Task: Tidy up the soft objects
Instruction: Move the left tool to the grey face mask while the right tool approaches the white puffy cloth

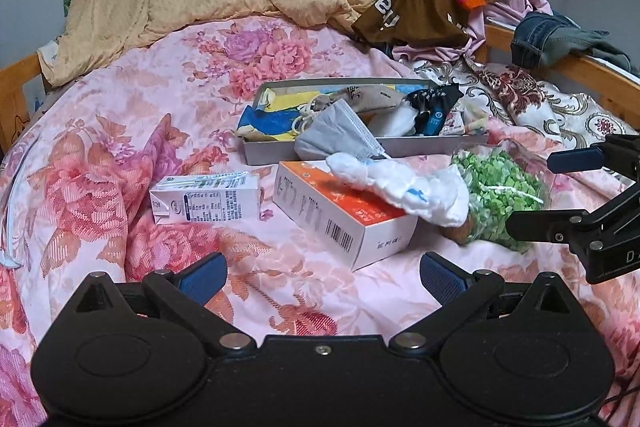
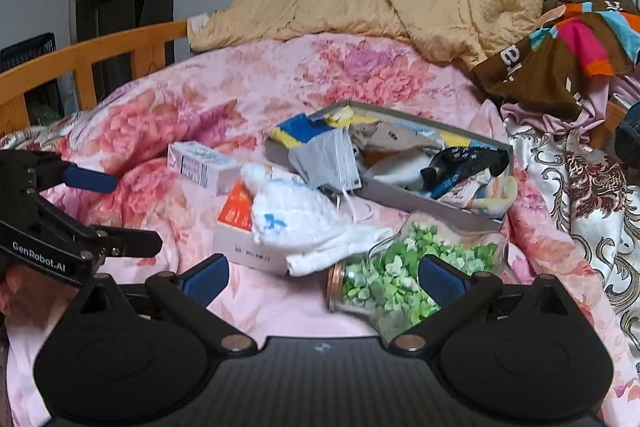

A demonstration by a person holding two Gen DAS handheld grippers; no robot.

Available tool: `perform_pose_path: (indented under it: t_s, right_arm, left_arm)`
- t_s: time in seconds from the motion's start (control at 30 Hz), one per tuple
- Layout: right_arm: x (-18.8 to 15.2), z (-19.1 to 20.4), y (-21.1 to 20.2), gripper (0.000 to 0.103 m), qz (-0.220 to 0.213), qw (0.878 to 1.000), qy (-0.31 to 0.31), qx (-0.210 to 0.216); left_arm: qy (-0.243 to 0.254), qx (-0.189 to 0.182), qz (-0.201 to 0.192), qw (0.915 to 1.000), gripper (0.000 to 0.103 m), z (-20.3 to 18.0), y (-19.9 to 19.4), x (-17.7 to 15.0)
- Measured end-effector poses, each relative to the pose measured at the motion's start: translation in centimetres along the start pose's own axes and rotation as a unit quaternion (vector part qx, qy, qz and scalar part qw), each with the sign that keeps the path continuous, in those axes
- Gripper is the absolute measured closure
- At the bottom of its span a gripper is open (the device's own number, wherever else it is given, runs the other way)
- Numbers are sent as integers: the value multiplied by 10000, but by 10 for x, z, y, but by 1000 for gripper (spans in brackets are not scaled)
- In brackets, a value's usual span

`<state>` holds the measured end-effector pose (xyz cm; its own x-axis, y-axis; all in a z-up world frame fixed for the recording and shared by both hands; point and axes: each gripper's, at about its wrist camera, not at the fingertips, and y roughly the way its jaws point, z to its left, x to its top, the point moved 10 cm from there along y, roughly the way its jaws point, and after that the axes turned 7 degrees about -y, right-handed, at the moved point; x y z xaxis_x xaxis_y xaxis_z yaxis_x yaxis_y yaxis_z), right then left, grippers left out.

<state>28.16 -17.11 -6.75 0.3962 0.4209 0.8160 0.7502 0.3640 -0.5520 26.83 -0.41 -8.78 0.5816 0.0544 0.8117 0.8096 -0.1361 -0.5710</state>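
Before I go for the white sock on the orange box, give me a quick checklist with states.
1. Left tongs open, empty: ok.
2. Right tongs open, empty: ok.
3. White sock uncovered on the orange box: ok.
4. Path clear: not ok, jar of green paper stars lies beside it.
5. Grey tray has room: cannot tell, grey mask overhangs the rim.

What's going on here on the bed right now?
A person holds two grippers over a floral bedspread, both open and empty. A grey box already holds socks and cloth, with a grey face mask draped over its front edge. A white sock lies across an orange-and-white carton, outside the box, beside a jar of green paper stars.
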Motion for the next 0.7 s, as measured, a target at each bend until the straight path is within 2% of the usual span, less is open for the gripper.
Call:
perform_pose_path:
  t_s: [0.6,0.7]
  right_arm:
    - [-7,4,20,0,257,9996,-75,4]
    - [-7,5,26,0,276,9996,8,106]
  left_arm:
    - [345,122,233,9991,1,3,13,-7]
    - [373,131,253,9989,1,3,17,-5]
